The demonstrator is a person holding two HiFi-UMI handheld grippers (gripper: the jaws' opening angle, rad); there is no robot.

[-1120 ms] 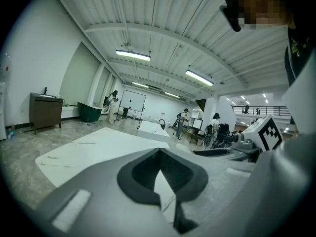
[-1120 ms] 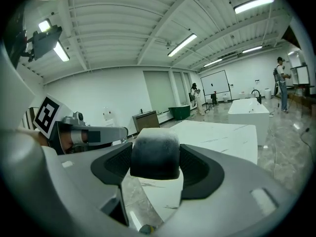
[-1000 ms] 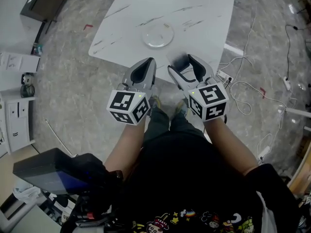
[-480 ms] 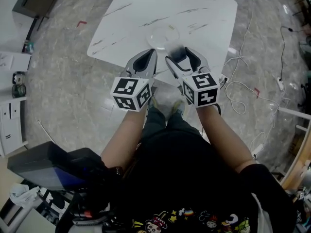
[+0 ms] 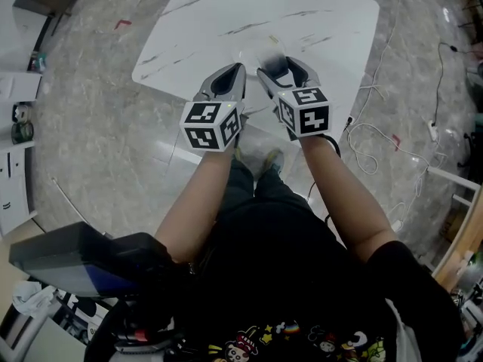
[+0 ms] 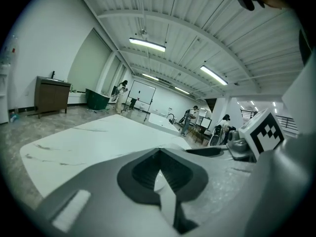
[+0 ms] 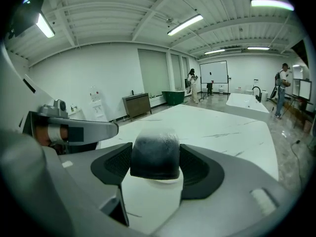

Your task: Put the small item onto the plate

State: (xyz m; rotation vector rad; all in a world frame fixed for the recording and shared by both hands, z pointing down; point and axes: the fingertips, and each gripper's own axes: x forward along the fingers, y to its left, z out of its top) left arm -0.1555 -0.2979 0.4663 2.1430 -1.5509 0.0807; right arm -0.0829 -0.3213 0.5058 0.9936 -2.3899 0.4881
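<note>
Right gripper (image 5: 281,66): clenched on the small dark item (image 7: 154,156), one pad pressed to each side, raised over the near edge of the table (image 5: 226,13).
Left gripper (image 5: 234,74): jaws drawn together on nothing, just beside the right gripper.
Small dark item: rounded and matte, gripped clear of the tabletop, close to the plate (image 5: 253,51); over it or short of it, impossible to say.
Plate: clear glass, by the table's near edge, mostly hidden behind both grippers.
Table: white, marble-veined, on a grey stone floor.
Cables (image 5: 377,138): loose on the floor off the table's right edge.
</note>
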